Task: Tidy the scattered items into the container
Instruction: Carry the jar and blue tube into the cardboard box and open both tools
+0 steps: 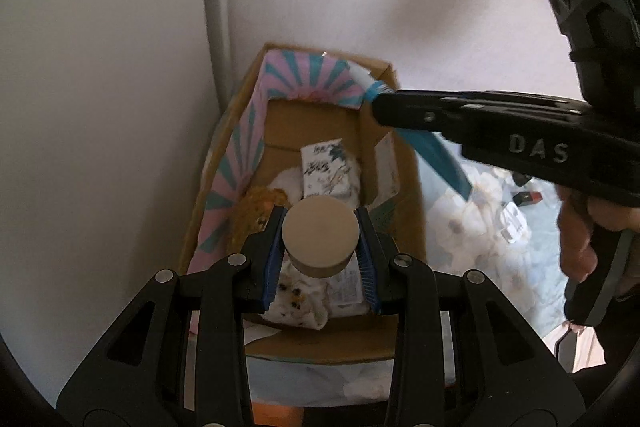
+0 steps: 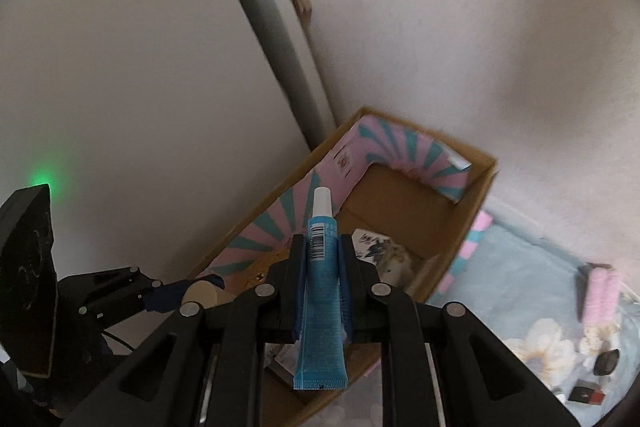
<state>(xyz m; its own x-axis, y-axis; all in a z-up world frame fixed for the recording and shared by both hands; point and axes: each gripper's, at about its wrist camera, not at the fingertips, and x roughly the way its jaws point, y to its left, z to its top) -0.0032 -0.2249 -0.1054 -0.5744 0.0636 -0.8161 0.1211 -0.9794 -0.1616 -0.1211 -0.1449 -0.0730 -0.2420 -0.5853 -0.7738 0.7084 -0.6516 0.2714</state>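
Cardboard box with a pink-and-teal striped lining stands in a corner against pale walls, and it already holds several things: a white printed carton, a golden-brown crinkly packet and some white patterned cloth or wrappers beneath. The left gripper hangs over the open box with its blue-padded fingers pinching a bottle or jar by its round beige cap; the body below the cap is mostly hidden, so what it is remains unclear. The right gripper is clamped on a slim blue squeeze tube with a white cap, the cap pointing forward, and in the left wrist view the tube sits above the box's far right corner. Judging by this, the tidying is well underway, with two items poised for dropping in. More remains outside on the pale blue floral bedding to the right of the box: a pink ridged item, a small dark round thing and a red-and-black box lie well apart from the container.
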